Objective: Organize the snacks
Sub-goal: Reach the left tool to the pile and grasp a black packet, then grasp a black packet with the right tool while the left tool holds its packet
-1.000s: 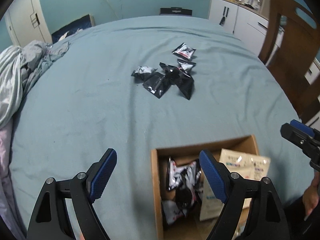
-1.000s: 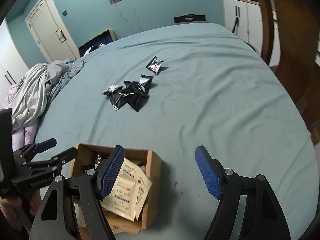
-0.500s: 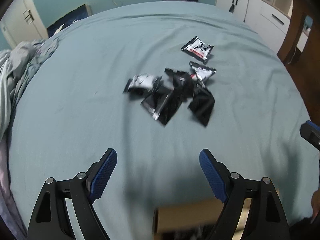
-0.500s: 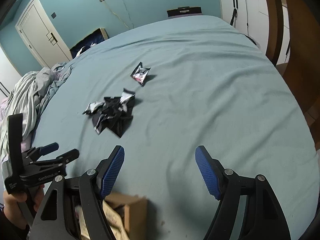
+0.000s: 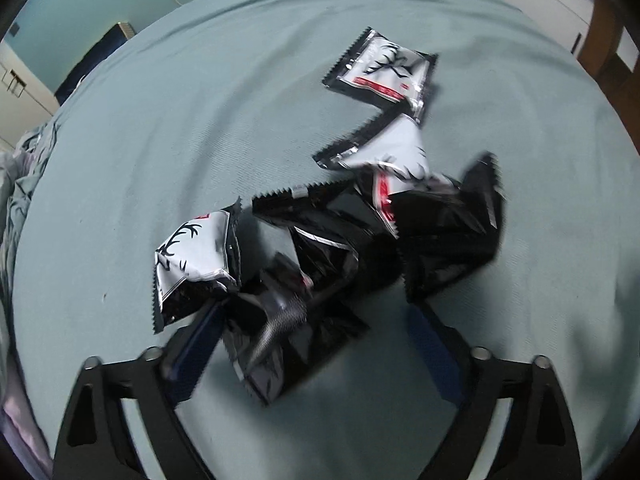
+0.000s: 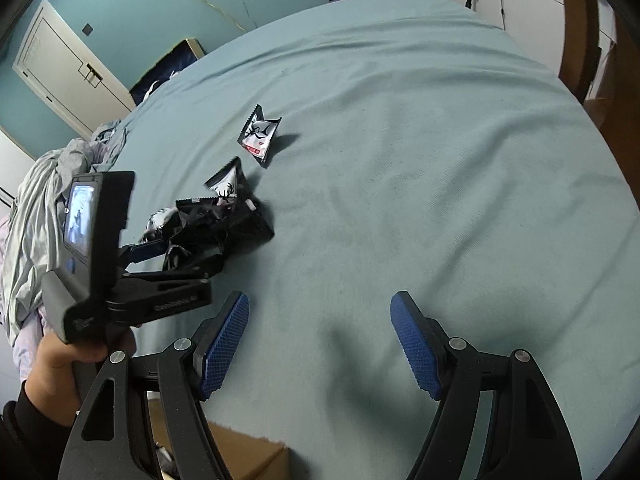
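Left tool (image 5: 316, 344), black frame with blue ribbed pads, wide open and low over the heap of glossy black foil snack packets (image 5: 360, 248) on the teal bedsheet (image 5: 160, 140); nothing gripped. Nearest black packet (image 5: 296, 344) lying between the two fingers, left pad (image 5: 196, 348) just beside its edge; contact not clear, frame blurred. White-faced packet with black antler print (image 5: 196, 254) at the heap's left, tilted up on its edge. Second white-faced packet (image 5: 390, 148) at the heap's far side, overlapping the black ones. Third white-and-red packet (image 5: 382, 70) lying flat beyond it, corners nearly touching; from the right wrist view this same packet (image 6: 260, 136) apart from the heap (image 6: 216, 224). Right tool (image 6: 320, 344), same black and blue build, also wide open, empty, hovering over bare sheet well right of the heap. Left tool (image 6: 156, 256) seen there held in a hand (image 6: 76, 360), small lit screen on its back, tips at the heap's near edge. Brown cardboard box (image 6: 244, 456) corner visible at bottom, under the right tool's left finger; contents hidden. Crumpled grey bedding (image 6: 36, 216) at the bed's left edge.
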